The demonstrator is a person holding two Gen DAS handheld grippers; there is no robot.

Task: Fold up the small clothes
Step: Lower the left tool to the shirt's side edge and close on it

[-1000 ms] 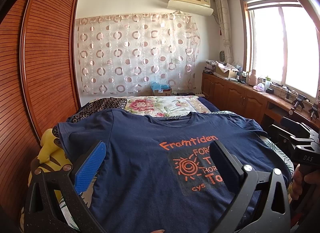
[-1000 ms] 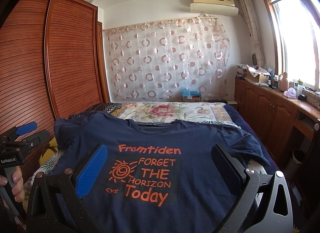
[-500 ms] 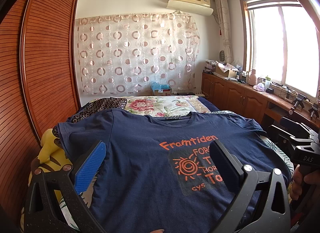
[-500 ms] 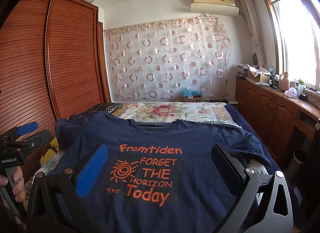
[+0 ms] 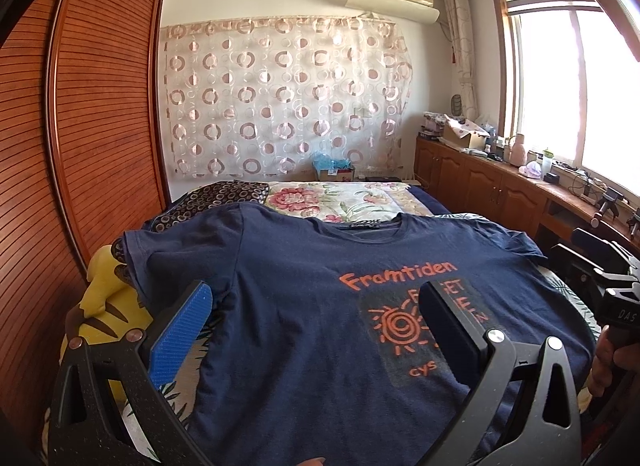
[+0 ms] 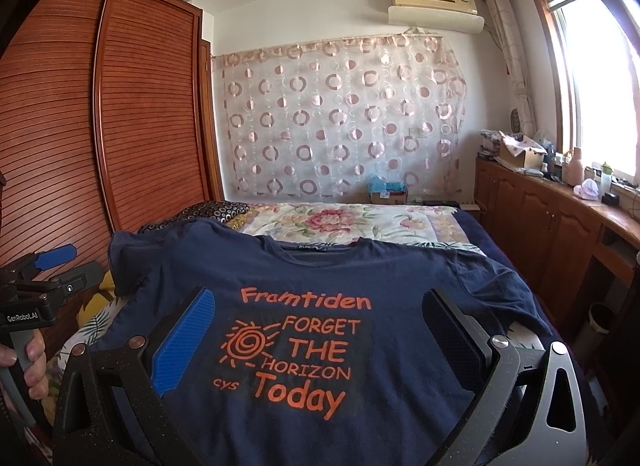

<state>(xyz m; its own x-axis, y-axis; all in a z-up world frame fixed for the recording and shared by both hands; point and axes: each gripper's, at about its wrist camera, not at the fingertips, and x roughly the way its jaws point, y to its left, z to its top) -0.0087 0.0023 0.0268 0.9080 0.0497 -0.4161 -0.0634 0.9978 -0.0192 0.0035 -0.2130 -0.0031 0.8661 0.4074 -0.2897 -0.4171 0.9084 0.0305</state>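
Note:
A navy T-shirt (image 5: 304, 306) (image 6: 396, 290) with orange lettering lies spread flat, front up, across the near end of the bed, collar pointing away. My left gripper (image 5: 316, 306) hovers open above its left half, nothing between the fingers. My right gripper (image 6: 316, 306) hangs open above the printed chest, also holding nothing. Each gripper shows at the edge of the other's view, held by a hand: the right gripper (image 5: 600, 278) at the right edge, the left gripper (image 6: 44, 278) at the left edge.
The bed (image 6: 360, 221) carries a floral cover and a dark patterned pillow (image 5: 216, 197) farther back. A yellow plush (image 5: 100, 306) lies left of the shirt. A slatted wooden wardrobe (image 6: 120, 125) lines the left side; wooden cabinets (image 6: 540, 217) with clutter run under the window at right.
Both grippers have drifted only slightly; the shirt lies as before and both stay open.

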